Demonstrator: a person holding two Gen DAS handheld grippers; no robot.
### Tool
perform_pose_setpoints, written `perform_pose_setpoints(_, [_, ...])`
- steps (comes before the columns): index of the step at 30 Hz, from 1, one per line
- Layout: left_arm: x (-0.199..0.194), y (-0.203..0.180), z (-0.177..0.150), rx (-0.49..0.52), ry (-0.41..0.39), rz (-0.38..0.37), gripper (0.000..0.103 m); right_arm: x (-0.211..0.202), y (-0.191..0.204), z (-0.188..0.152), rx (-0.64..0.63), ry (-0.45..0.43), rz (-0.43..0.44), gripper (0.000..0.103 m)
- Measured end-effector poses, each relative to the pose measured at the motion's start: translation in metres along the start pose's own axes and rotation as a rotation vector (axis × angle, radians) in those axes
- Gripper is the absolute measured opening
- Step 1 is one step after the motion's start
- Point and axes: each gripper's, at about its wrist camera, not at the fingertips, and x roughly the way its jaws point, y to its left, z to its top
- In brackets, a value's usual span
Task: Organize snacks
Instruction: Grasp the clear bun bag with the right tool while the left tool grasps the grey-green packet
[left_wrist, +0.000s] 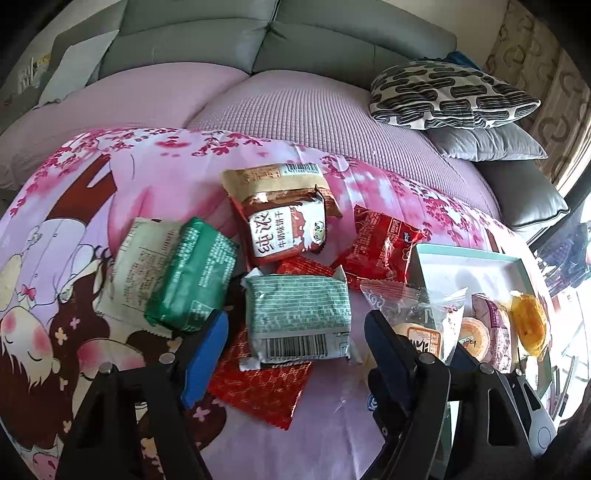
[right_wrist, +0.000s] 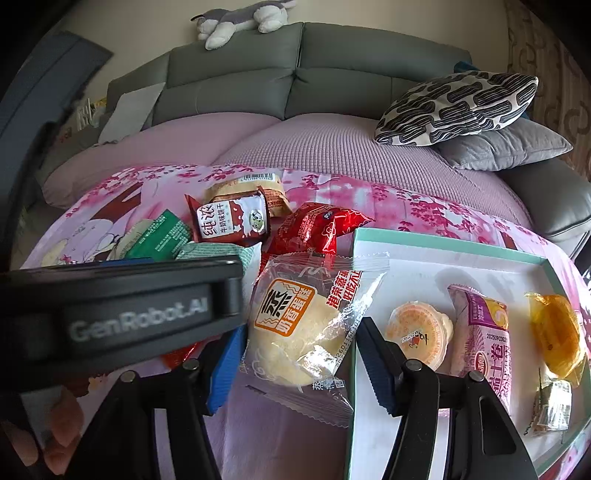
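Snack packets lie in a heap on a pink cartoon cloth. My left gripper (left_wrist: 295, 354) is open, its fingers on either side of a pale green barcode packet (left_wrist: 299, 317) lying on a flat red packet (left_wrist: 262, 387). A dark green packet (left_wrist: 192, 273) and a brown-and-white biscuit packet (left_wrist: 284, 232) lie beyond. My right gripper (right_wrist: 299, 365) is open around a clear-wrapped steamed cake (right_wrist: 303, 328), which leans on the edge of a mint-rimmed white tray (right_wrist: 443, 243). The tray holds an orange jelly cup (right_wrist: 417, 332), a purple roll packet (right_wrist: 484, 343) and a yellow-wrapped snack (right_wrist: 554, 336).
A red packet (right_wrist: 317, 229) lies behind the cake. The left gripper's body (right_wrist: 118, 314) fills the left of the right wrist view. A grey sofa (right_wrist: 258, 74) with a patterned cushion (right_wrist: 458, 107) and a grey cushion (right_wrist: 506, 147) stands behind.
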Motion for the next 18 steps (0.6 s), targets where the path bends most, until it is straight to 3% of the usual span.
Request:
perform_pose_setpoints(3, [0.006, 0.0, 0.0, -0.006, 0.016, 0.005, 0.066, 0.0, 0.0, 0.0, 0.002, -0.001, 0.003, 0.065])
perform_pose_setpoints(18, [0.007, 0.008, -0.002, -0.025, 0.014, 0.03, 0.055, -0.004, -0.004, 0.001, 0.025, -0.008, 0.023, 0.058])
